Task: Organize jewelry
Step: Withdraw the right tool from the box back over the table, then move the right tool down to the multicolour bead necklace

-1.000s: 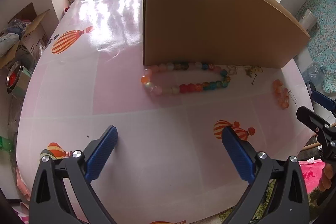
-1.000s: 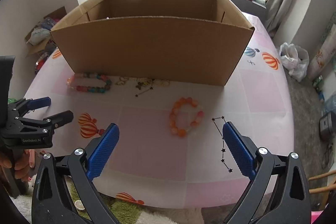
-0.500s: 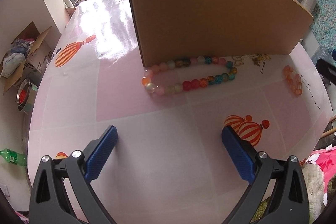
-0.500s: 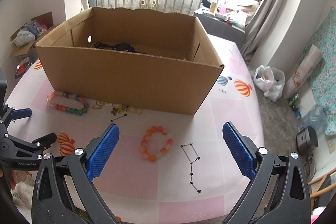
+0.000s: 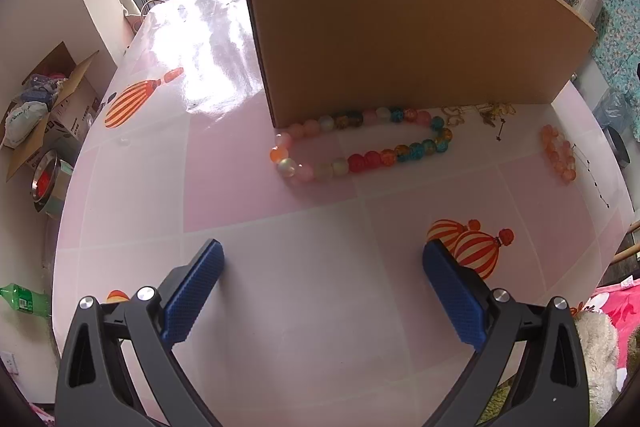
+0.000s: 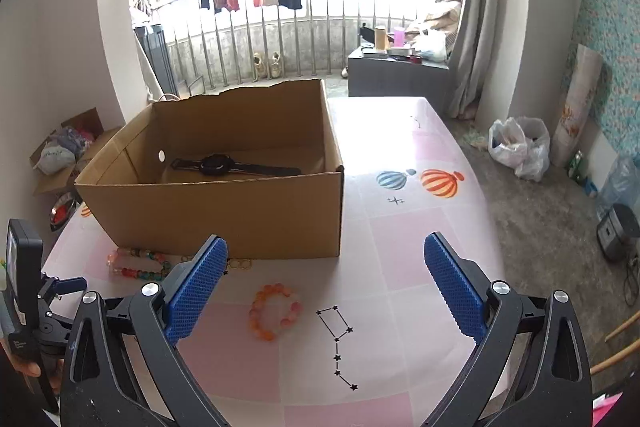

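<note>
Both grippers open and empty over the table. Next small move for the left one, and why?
Probably ease the left gripper forward and down toward the multicoloured bead necklace. It is open, holds nothing, and the necklace lies straight ahead on the table, against the cardboard box. The box already holds a black watch; the orange bracelet sits nearer the right gripper.

left gripper (image 5: 322, 287) wide open, nothing in it, over the pink table (image 5: 300, 307) | multicolour bead necklace (image 5: 360, 147) lying far, touching the cardboard box (image 5: 400, 27) | orange bracelet (image 5: 558, 158) far right
</note>
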Demonstrator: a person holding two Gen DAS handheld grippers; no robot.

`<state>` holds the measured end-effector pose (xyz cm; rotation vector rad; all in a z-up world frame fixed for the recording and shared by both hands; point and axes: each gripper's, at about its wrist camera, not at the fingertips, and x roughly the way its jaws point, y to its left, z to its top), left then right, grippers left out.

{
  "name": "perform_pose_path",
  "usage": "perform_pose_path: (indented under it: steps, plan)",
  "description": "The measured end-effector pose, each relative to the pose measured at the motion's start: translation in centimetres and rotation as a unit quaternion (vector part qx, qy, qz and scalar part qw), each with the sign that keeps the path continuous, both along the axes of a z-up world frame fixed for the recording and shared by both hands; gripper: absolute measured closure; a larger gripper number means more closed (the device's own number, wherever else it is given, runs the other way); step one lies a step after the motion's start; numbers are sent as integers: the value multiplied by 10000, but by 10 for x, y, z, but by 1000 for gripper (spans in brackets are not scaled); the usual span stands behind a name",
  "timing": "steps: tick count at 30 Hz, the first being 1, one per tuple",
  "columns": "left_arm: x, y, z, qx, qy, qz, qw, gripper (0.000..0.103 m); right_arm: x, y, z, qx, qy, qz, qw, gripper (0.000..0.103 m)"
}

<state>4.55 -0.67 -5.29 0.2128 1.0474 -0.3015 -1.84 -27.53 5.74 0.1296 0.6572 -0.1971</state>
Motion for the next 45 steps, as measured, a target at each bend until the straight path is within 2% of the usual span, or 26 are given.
perform_pose_path:
  steps: [9, 11, 15, 18, 20, 22, 23, 25, 29, 32, 36, 42, 45]
  plan:
    - [1, 0, 0, -31, -5, -63, 10000, 5, 0, -20, -8, 571, 273, -54, 9980, 8]
    - [0, 0, 0, -38, -22, -93, 9999, 5, 2, -18, -11, 759, 321, 94, 9966, 9]
    - [-1, 6, 4, -232, -179, -108, 9995, 5, 11, 3, -11, 980, 309, 591, 9929, 18]
    - [0, 16, 16, -575, -460, -62, 9973, 13, 24, 31, -14, 1119, 339, 1081, 9872, 26]
    - [3, 23, 24, -794, -634, 8, 9948, 23, 36, 51, -19, 1292, 386, 1403, 9809, 32]
    - [10, 29, 31, -995, -735, 68, 9923, 30, 48, 70, -24, 1393, 500, 1652, 9751, 43]
    - [15, 29, 32, -1040, -728, 84, 9919, 34, 54, 79, -28, 1409, 570, 1752, 9727, 46]
    - [26, 31, 29, -1007, -657, 155, 9926, 40, 64, 93, -33, 1437, 681, 1881, 9692, 52]
    - [43, 24, 18, -900, -497, 292, 9943, 43, 77, 108, -37, 1457, 810, 1998, 9656, 53]
    - [48, 18, 9, -623, -433, 281, 9967, 43, 78, 115, -38, 1357, 839, 2034, 9660, 53]
    - [40, 11, 4, -210, -583, 100, 9980, 43, 79, 118, -41, 1273, 923, 2046, 9661, 53]
    - [31, 27, 4, -180, -532, 76, 9984, 43, 86, 127, -53, 1308, 1157, 2153, 9608, 57]
    - [29, 34, 3, -186, -541, 93, 9983, 43, 89, 136, -60, 1295, 1292, 2296, 9559, 63]
